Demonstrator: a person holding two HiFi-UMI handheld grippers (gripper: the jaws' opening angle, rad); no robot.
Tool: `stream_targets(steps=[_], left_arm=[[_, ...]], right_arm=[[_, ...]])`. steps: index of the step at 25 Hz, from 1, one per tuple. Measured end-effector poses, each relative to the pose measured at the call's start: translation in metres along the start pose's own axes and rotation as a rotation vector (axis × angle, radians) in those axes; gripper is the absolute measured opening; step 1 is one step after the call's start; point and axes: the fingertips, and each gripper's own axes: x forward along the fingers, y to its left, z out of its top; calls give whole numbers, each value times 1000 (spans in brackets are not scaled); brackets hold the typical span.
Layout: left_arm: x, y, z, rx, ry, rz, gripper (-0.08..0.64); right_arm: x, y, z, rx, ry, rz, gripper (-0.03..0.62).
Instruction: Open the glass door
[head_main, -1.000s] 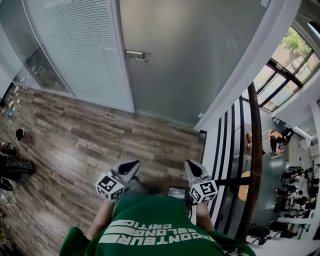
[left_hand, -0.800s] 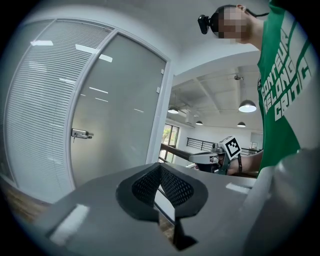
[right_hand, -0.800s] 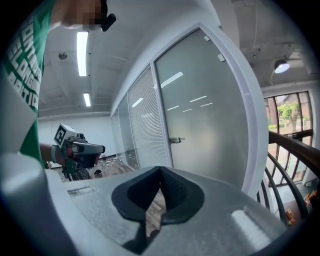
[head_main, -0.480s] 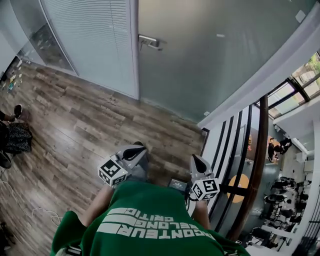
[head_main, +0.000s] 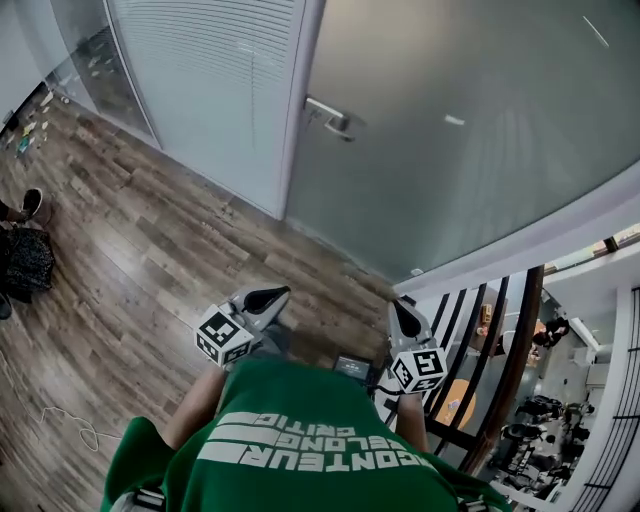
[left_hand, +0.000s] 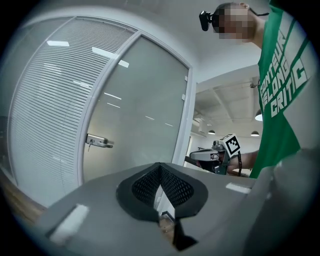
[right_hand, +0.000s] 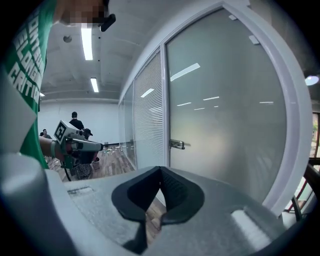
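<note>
I read the glass door (head_main: 470, 130) as frosted, smooth and matt, catching only soft streaks of ceiling light. Its handle (head_main: 328, 115) is bright brushed metal, and the panel (head_main: 210, 90) beside it is finely ribbed with pale slats. The floor (head_main: 150, 250) looks like wood plank, grainy grey-brown with a dull sheen. The left gripper (head_main: 275, 293) and right gripper (head_main: 400, 305) look to me like matt grey plastic with black pads (left_hand: 145, 186), cross-hatched on the left one, while the person's shirt (head_main: 300, 440) is green cloth with white print.
</note>
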Motion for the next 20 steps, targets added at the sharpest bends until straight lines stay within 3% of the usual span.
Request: stream_targets(steps=[8, 11, 15, 20], left_arm=[[17, 96, 37, -3, -30, 77, 15], [15, 116, 38, -45, -6, 121, 15], [4, 139, 37, -35, -34, 215, 15], [-4, 159, 31, -94, -38, 356, 15]], right_arm=[[118, -45, 50, -56, 19, 53, -6], [153, -65, 63, -51, 14, 56, -6], [201, -93, 83, -50, 20, 69, -6], [280, -121, 108, -94, 20, 141, -5]])
